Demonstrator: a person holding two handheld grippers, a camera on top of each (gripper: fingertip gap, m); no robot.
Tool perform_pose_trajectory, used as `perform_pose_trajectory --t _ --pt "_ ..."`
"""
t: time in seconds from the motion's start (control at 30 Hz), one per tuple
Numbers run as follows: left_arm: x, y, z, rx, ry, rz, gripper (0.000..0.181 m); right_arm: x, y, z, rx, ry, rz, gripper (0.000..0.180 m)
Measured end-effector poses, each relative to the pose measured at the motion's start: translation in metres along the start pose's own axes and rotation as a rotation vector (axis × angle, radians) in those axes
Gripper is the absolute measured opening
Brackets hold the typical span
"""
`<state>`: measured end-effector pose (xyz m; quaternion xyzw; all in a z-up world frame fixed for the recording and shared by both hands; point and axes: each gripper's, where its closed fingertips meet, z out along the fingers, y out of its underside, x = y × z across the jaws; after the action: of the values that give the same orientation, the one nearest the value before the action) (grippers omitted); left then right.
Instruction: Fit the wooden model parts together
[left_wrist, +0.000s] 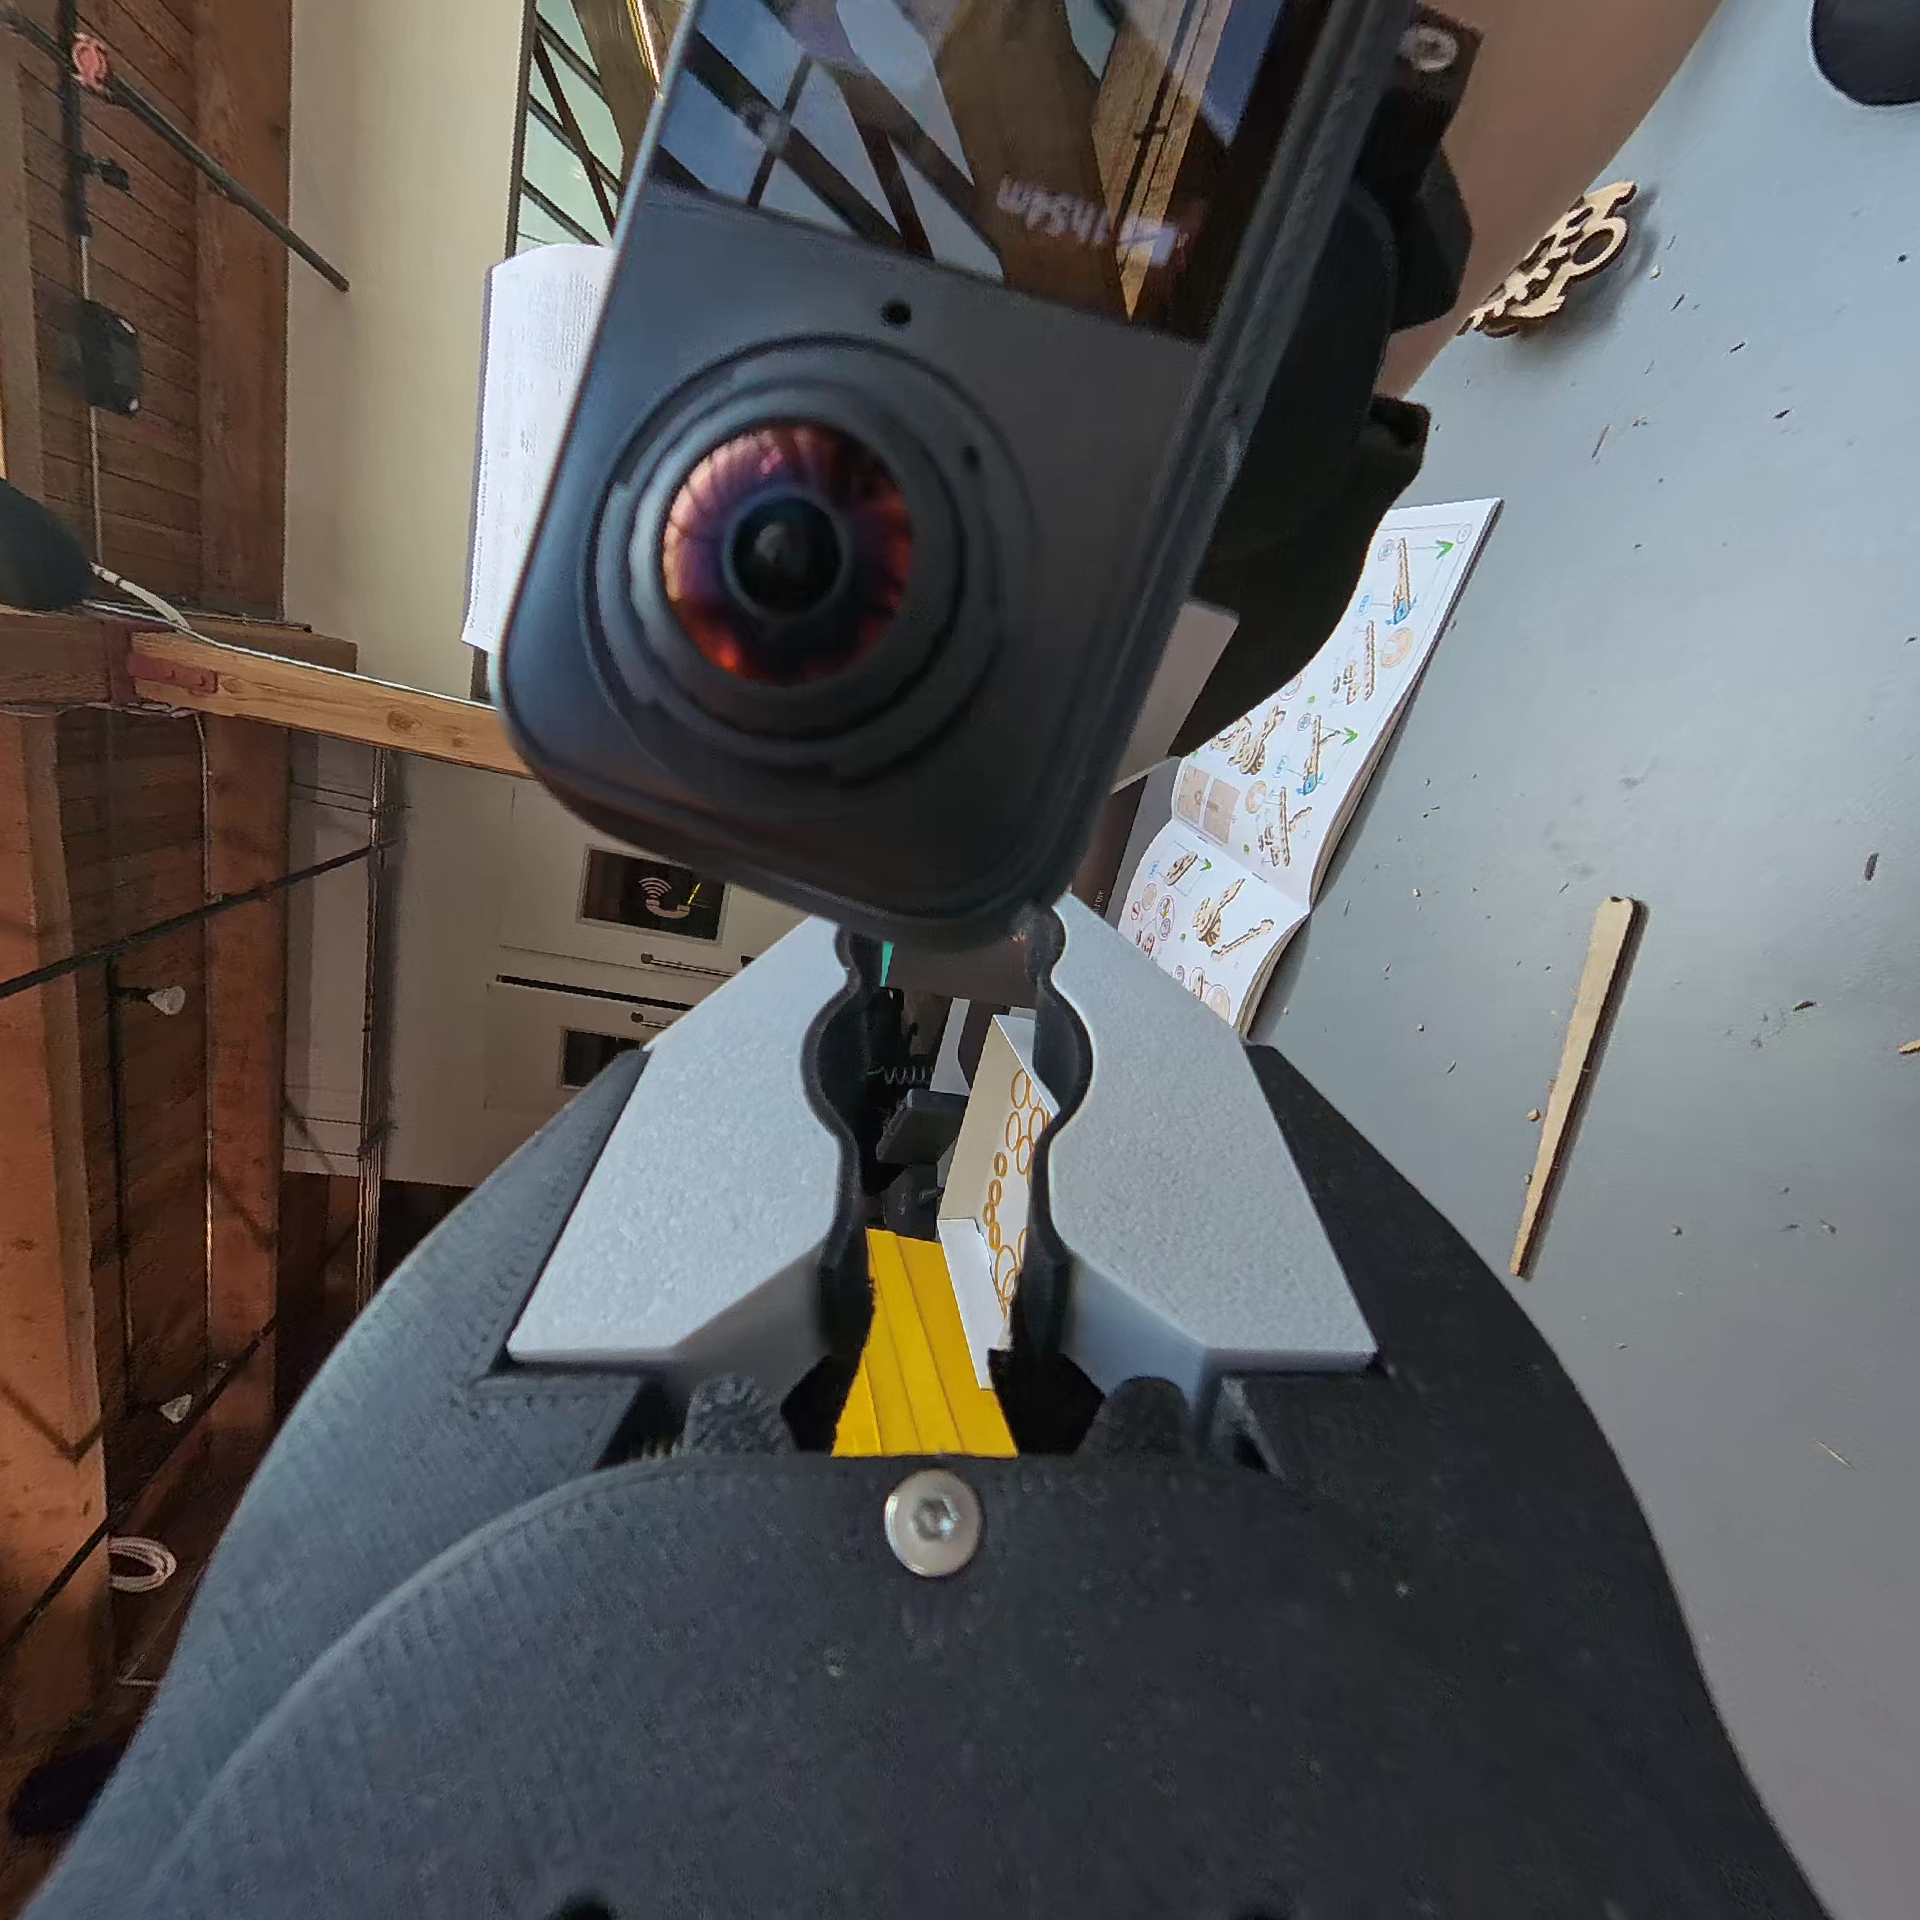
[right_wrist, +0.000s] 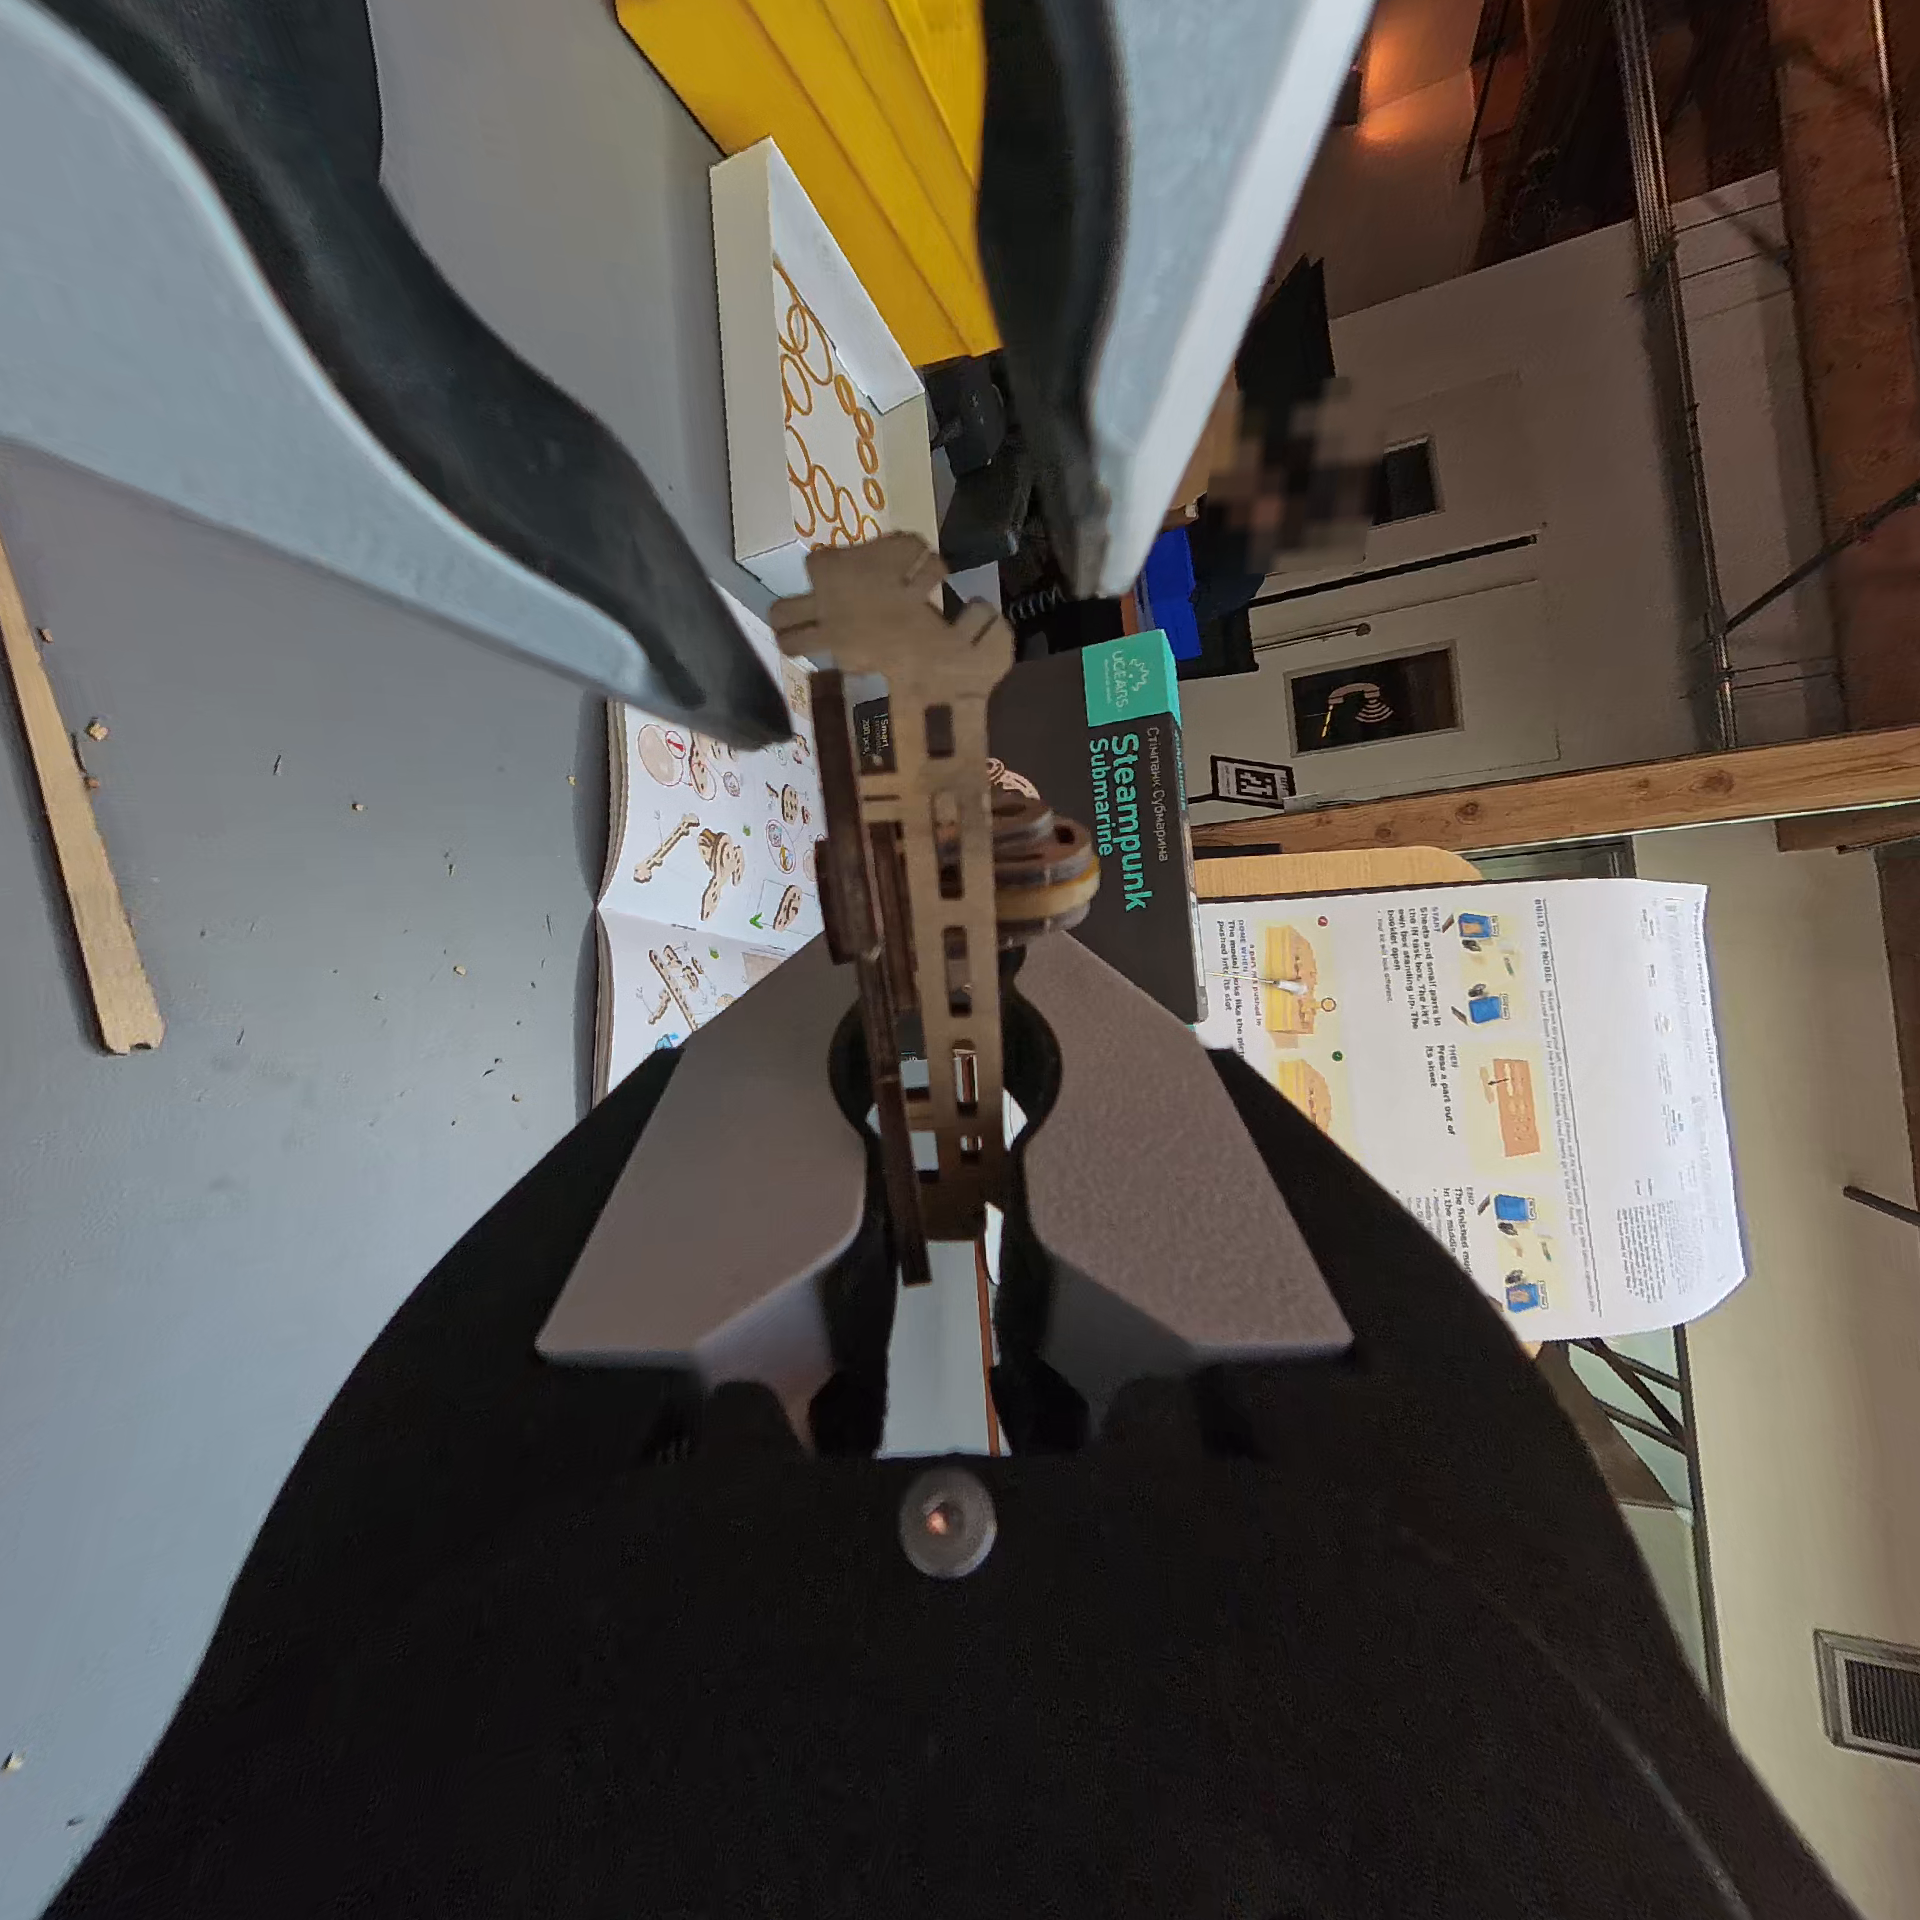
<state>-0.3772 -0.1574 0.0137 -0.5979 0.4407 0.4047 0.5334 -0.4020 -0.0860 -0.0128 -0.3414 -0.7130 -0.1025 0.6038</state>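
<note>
My right gripper (right_wrist: 940, 1039) is closed on a flat, laser-cut wooden model assembly (right_wrist: 925, 914), a slotted strip with a cross-shaped head and a stack of round wooden discs (right_wrist: 1044, 857) on its right side. The jaws pinch its lower end, so most of the strip stands out ahead of the fingertips, edge-on to my camera. I judge I hold it low like this to leave the slots and the head free for the next part.

My left gripper (right_wrist: 914, 623), seen from the right wrist view, comes in from above and ahead; its two large grey fingers (right_wrist: 312, 499) straddle the head of the assembly with a clear gap between them, the near tip just beside the strip's left edge. In its own view the left gripper (left_wrist: 945, 1122) shows its black pads parted by a narrow gap with nothing between them. The right gripper's black camera (left_wrist: 821, 561) fills the space straight ahead, so from here I cannot see the assembly itself.

Beyond both grippers, on the grey table (left_wrist: 1714, 727), lie an open white instruction booklet (left_wrist: 1299, 769), a dark kit box (right_wrist: 1127, 831), a white box with orange rings (right_wrist: 821, 416) and a yellow block (right_wrist: 862, 135). Well off to the right of my left gripper lie a loose wooden stick (left_wrist: 1574, 1081) and a gear-edged wooden cut-out (left_wrist: 1553, 260), likely parts yet to be fitted.
</note>
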Motion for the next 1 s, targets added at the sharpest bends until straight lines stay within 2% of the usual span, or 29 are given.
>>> perform_pose_trajectory --t 0.13,0.23,0.37,0.53,0.6,0.67,0.73,0.8,0.87,0.93,1.0 --pt "0.004 -0.002 0.0 0.048 0.056 -0.066 0.019 -0.005 -0.003 0.0 0.023 -0.037 0.011 0.01" --pt "0.003 0.003 -0.002 0.057 0.102 -0.179 0.016 0.003 -0.004 -0.002 0.043 0.013 -0.01 0.01" --pt "-0.001 0.002 -0.015 0.132 0.223 -0.44 0.015 0.021 -0.008 -0.009 0.067 0.138 -0.111 0.01" --pt "-0.001 -0.01 -0.03 0.257 0.455 -0.792 0.008 0.023 -0.009 -0.01 0.078 0.15 -0.119 0.01" --pt "-0.007 -0.011 -0.03 0.302 0.485 -0.898 0.005 0.022 -0.01 -0.011 0.081 0.148 -0.126 0.01" --pt "-0.011 -0.007 -0.027 0.309 0.467 -0.924 0.003 0.02 -0.011 -0.01 0.086 0.14 -0.13 0.01" --pt "-0.008 -0.005 -0.024 0.288 0.475 -0.912 0.013 0.018 -0.012 -0.01 0.091 0.129 -0.127 0.01" --pt "-0.004 -0.008 -0.025 0.299 0.504 -0.917 0.025 0.013 -0.013 -0.009 0.113 0.085 -0.081 0.01" --pt "-0.009 -0.009 -0.028 0.361 0.506 -0.941 0.026 0.004 -0.022 -0.01 0.208 -0.03 0.06 0.01" --pt "-0.011 -0.009 -0.03 0.429 0.525 -1.0 0.023 -0.005 -0.038 -0.016 0.358 -0.201 0.283 0.011" --pt "-0.009 -0.006 -0.025 0.461 0.505 -1.016 0.027 -0.016 -0.062 -0.035 0.57 -0.448 0.497 0.01"
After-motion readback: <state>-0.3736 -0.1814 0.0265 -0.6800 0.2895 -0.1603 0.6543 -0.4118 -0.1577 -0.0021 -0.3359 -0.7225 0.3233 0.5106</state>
